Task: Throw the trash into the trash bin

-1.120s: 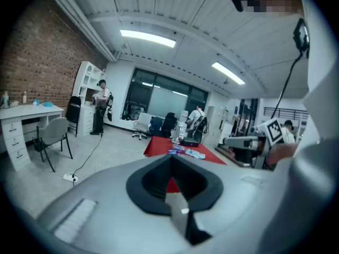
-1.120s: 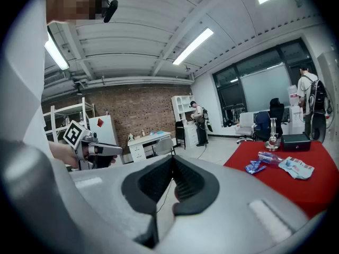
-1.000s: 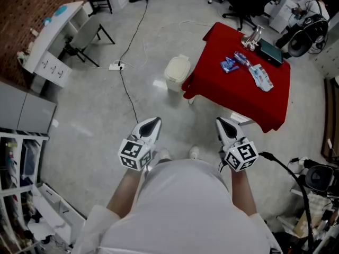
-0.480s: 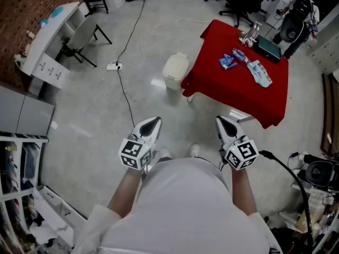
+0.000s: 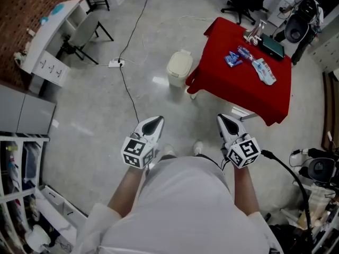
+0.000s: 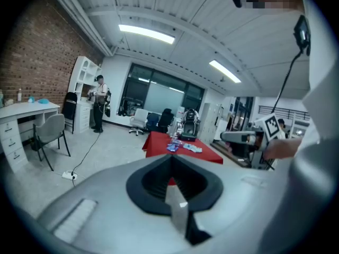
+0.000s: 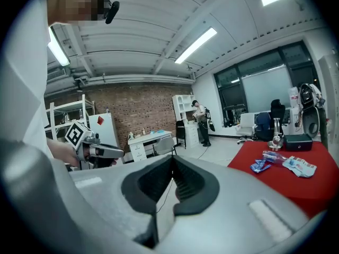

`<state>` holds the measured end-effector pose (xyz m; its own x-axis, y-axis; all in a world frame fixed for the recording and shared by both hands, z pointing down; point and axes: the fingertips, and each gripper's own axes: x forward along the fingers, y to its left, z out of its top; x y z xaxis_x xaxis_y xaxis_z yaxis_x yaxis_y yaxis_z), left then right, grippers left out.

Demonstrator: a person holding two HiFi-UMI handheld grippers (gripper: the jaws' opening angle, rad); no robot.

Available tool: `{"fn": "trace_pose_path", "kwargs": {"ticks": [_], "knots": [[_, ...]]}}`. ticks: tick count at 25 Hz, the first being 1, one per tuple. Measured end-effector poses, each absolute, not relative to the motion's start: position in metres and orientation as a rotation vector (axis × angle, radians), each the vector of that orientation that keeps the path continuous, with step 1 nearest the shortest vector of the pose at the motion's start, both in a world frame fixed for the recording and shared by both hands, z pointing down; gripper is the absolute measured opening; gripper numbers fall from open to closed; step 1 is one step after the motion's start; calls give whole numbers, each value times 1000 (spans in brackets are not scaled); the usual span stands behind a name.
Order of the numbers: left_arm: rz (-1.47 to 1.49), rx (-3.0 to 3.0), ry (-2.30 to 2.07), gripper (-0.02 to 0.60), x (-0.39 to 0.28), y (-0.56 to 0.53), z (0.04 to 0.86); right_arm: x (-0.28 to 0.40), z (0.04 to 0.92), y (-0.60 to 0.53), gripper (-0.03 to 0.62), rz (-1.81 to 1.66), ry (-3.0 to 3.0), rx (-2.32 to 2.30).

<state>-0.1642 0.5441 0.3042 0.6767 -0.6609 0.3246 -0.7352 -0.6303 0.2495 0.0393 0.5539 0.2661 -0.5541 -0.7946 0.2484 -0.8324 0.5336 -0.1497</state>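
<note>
A cream lidded trash bin [image 5: 179, 67] stands on the floor by the left corner of a red-clothed table [image 5: 238, 91]. On the table lie a blue wrapper [image 5: 232, 60], a clear plastic bottle [image 5: 245, 52] and a white-blue packet [image 5: 263, 72]. Both grippers hang close to my body, well short of the table. My left gripper [image 5: 154, 123] and right gripper [image 5: 224, 120] both point forward, jaws shut with nothing in them. The left gripper view shows its closed tips [image 6: 170, 156] aimed at the table [image 6: 159, 143]. In the right gripper view the closed tips [image 7: 172, 157] sit left of the table [image 7: 296, 181].
A black cable runs across the floor to a power strip [image 5: 115, 64]. A white desk [image 5: 50, 38] with a grey chair [image 5: 87, 32] stands at the left, shelving [image 5: 21, 194] at the lower left. Office chairs and equipment crowd the far right. A person [image 6: 99, 103] stands by distant shelves.
Both grippers have drifted slightly forward with my body. Their jaws stay shut and nothing has been picked up.
</note>
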Motion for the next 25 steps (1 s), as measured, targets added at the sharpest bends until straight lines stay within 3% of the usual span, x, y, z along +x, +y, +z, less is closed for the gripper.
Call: {"fn": "trace_pose_path", "kwargs": {"ticks": [25], "knots": [[333,2509,-1117,3,-204,490,318,-2,287,477,0,426,-2605,1380]]}}
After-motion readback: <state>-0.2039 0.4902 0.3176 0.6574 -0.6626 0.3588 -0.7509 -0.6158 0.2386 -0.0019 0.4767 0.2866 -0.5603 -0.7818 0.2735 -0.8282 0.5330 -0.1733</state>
